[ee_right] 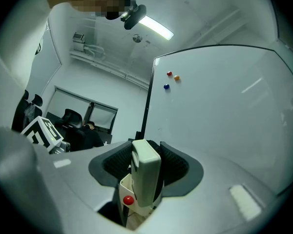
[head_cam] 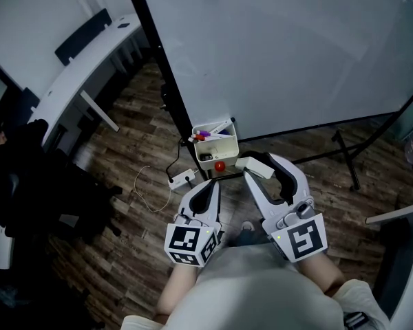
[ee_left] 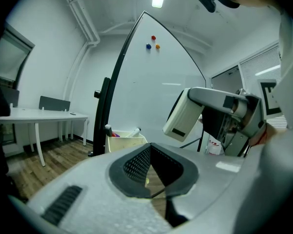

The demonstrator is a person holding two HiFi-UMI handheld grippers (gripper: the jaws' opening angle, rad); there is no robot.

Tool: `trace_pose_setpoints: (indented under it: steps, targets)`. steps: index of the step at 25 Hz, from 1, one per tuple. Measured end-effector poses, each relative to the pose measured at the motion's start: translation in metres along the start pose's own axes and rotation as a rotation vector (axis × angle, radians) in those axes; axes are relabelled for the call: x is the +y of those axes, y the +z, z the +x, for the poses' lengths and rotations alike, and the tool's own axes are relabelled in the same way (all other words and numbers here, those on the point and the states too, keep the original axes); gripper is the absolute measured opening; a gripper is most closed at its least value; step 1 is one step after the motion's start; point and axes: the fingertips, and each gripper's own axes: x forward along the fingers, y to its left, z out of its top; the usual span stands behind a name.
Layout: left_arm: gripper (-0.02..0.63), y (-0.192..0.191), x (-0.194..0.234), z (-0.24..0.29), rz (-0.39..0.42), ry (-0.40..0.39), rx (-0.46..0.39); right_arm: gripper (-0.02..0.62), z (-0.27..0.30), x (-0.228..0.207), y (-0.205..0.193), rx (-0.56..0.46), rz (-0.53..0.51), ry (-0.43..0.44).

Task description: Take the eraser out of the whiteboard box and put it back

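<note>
Smooth off-white plastic eraser [ee_right: 145, 174], glossy whiteboard [head_cam: 282, 53], matt wood-plank floor [head_cam: 117, 212] — pale plastic whiteboard box [head_cam: 208, 158]

White eraser [ee_right: 145, 177] clamped in jaws, near box [head_cam: 226, 151]

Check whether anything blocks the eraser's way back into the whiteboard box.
Nothing visible does. The right gripper holds the eraser just right of the box in the head view, with only open air between them. Markers lie in the box's far part; its near part looks free.
</note>
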Motion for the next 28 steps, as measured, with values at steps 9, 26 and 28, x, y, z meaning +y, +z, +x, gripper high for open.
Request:
trace_pose_setpoints:
  steps: [9,26,28]
  targets:
    - [0.000,0.002,0.006,-0.001,-0.004,0.018,-0.004,0.187,0.008,0.003,-0.002,0.000,0.005,0.033]
    - [0.000,-0.003,0.029,0.011,-0.035,0.104,0.007,0.187,0.043,0.002,-0.024,0.020,0.016,0.141]
    - [0.000,-0.004,0.032,0.014,-0.040,0.116,0.008,0.187,0.048,0.001,-0.028,0.024,0.020,0.154]
